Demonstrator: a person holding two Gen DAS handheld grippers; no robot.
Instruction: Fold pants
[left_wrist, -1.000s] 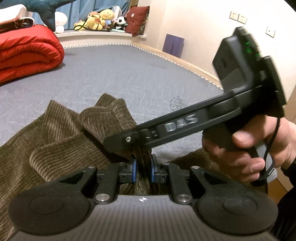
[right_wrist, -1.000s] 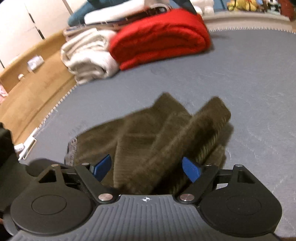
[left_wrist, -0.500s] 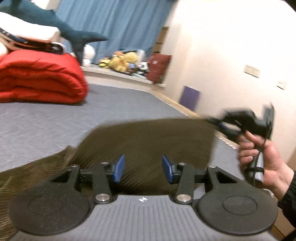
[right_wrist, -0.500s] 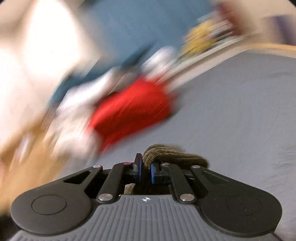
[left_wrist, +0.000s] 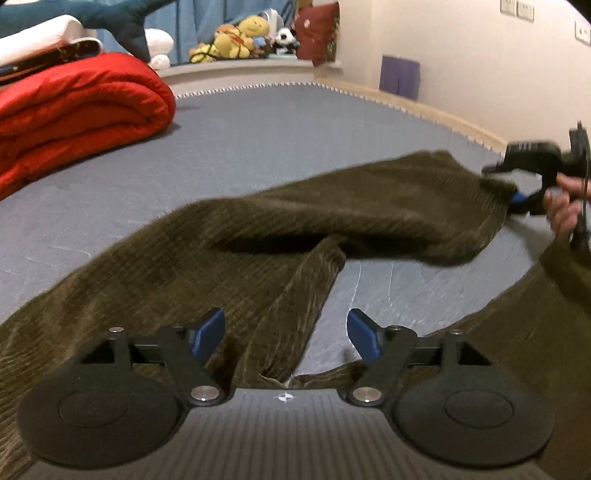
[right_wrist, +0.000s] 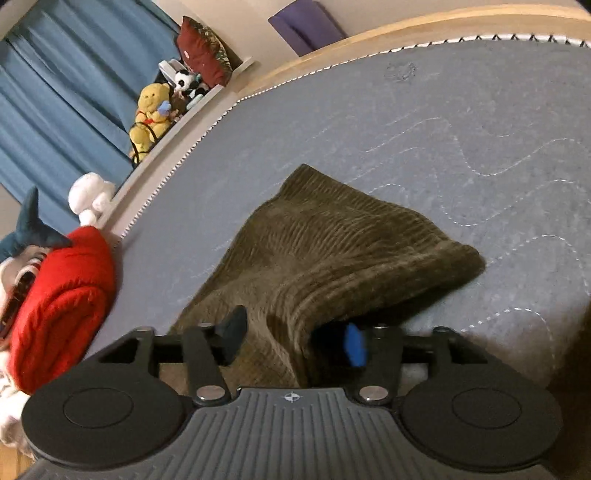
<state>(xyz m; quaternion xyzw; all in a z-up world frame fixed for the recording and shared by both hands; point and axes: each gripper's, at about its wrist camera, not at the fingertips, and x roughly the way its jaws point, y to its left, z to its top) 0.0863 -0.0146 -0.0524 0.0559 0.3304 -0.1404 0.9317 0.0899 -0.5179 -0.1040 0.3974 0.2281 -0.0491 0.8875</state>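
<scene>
Brown corduroy pants (left_wrist: 229, 251) lie spread across the grey mattress (left_wrist: 280, 122). One leg stretches to the right toward my right gripper (left_wrist: 517, 195), seen at the far right edge beside the leg's cuff. My left gripper (left_wrist: 286, 334) is open, with a fold of the pants lying loose between its blue pads. In the right wrist view the pants leg (right_wrist: 332, 254) lies in front of my right gripper (right_wrist: 295, 341), which is open; cloth rests between the fingers, ungripped.
A rolled red quilt (left_wrist: 74, 107) lies at the back left of the mattress, also in the right wrist view (right_wrist: 59, 310). Plush toys (left_wrist: 236, 37) sit on the window ledge. The wooden bed edge (left_wrist: 443, 114) runs along the right.
Both grippers have opened and let go of the pants. The leg that the right gripper pulled out to the right now lies stretched on the mattress.
</scene>
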